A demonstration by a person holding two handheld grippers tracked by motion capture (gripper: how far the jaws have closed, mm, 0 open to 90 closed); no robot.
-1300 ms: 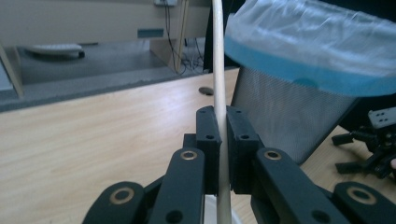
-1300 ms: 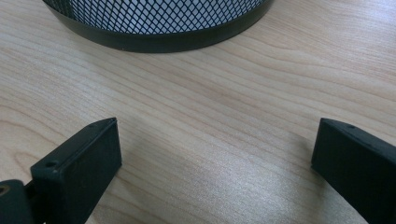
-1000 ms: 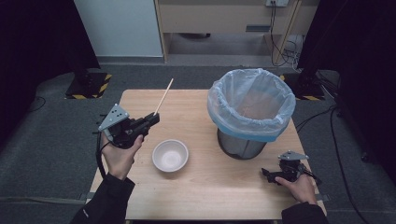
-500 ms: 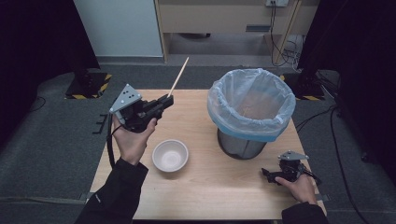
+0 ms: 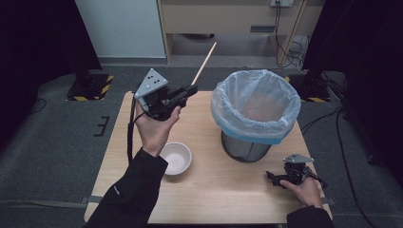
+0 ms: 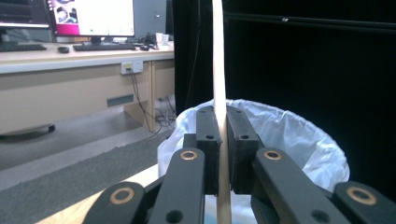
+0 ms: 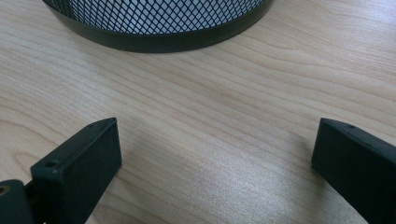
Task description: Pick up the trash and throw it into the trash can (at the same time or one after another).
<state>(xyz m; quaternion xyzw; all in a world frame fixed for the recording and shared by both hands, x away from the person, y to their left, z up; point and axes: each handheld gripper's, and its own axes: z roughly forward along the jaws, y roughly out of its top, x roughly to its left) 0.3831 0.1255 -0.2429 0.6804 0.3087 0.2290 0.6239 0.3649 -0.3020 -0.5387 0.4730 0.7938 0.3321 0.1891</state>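
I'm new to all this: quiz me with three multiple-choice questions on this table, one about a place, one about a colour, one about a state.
1. Where does the white bowl sit?
A. inside the bin
B. on the table, left of the bin
C. on the floor

2. What colour is the liner in the mesh bin?
A. pale blue
B. red
C. black

3. How are the jaws of the left gripper?
A. wide open
B. shut on nothing
C. shut on the wooden stick

Answers:
1 B: the high view shows it on the table beside the bin.
2 A: the bag over the rim is pale blue.
3 C: the left gripper view shows the stick pinched between them.
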